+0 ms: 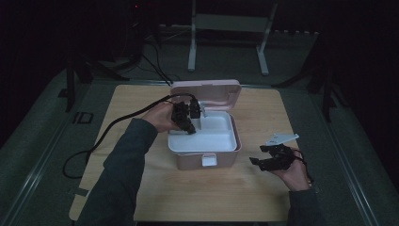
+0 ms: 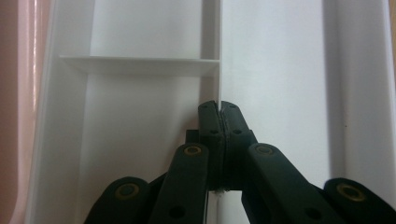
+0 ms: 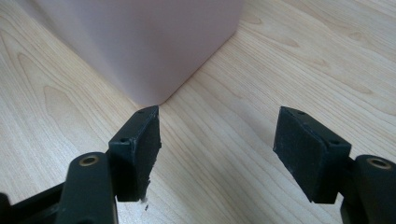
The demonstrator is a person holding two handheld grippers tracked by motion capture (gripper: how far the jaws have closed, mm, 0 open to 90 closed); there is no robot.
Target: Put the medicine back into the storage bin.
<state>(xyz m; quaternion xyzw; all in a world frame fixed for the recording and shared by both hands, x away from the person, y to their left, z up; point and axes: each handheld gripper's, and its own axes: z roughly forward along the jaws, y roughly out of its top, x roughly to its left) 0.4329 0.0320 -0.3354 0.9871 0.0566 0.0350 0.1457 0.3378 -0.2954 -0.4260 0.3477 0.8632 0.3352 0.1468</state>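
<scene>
A pink box (image 1: 207,161) stands open in the middle of the wooden table (image 1: 141,99), its lid (image 1: 207,88) tipped back. Inside sits a white tray (image 1: 202,141) with compartments. My left gripper (image 1: 191,129) reaches down into the tray's left rear part. In the left gripper view the left gripper (image 2: 218,106) is shut on the tray's thin upright divider (image 2: 219,56), beside a cross partition (image 2: 140,63). My right gripper (image 1: 256,155) hovers open to the right of the box. In the right gripper view this right gripper (image 3: 215,112) holds nothing and faces the box's pink corner (image 3: 140,42).
A black cable (image 1: 117,126) trails from the left gripper off the table's left side. A white metal stand (image 1: 226,23) is on the floor behind the table. Bare wood (image 3: 303,56) lies right of and in front of the box.
</scene>
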